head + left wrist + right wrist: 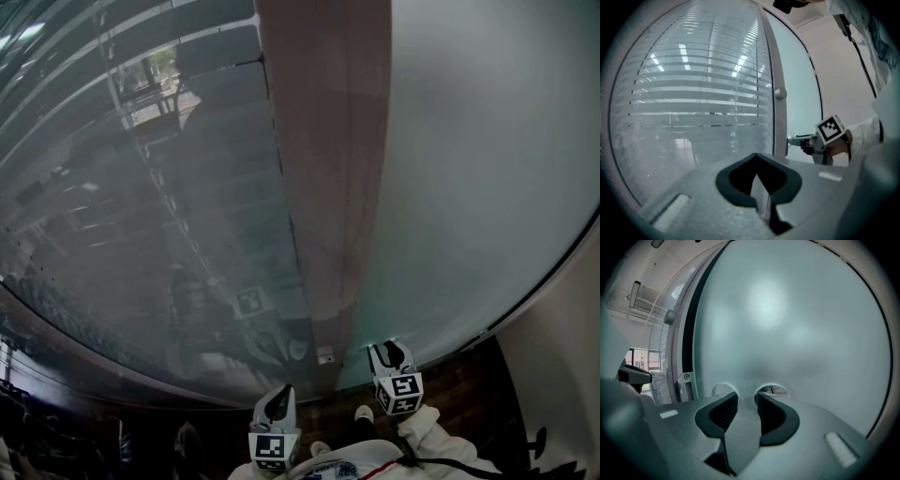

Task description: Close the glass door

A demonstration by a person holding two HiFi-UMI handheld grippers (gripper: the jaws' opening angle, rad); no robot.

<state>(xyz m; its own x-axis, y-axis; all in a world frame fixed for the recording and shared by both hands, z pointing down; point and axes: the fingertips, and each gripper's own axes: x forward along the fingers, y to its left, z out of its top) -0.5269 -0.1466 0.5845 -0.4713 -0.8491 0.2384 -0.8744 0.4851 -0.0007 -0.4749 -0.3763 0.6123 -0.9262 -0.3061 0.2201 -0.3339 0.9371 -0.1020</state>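
The frosted glass door (487, 169) fills the right half of the head view, hung next to a brown frame post (323, 187). My right gripper (389, 349) points at the door's lower part near that post. In the right gripper view the gripper (746, 397) is open, and both fingertips (729, 398) rest against the frosted door (787, 324) with nothing between them. A dark strip (689, 348) runs along the door's left edge. My left gripper (281, 394) hangs lower left, short of the post; its jaws (757, 155) are shut and empty.
Left of the post is a glass wall with slatted blinds (141, 206), also seen in the left gripper view (693, 93). A round knob (780, 93) sits on the post. A small metal bracket (684, 378) is at the door's edge. Dark wooden floor (469, 384) lies below, a white wall (562, 347) to the right.
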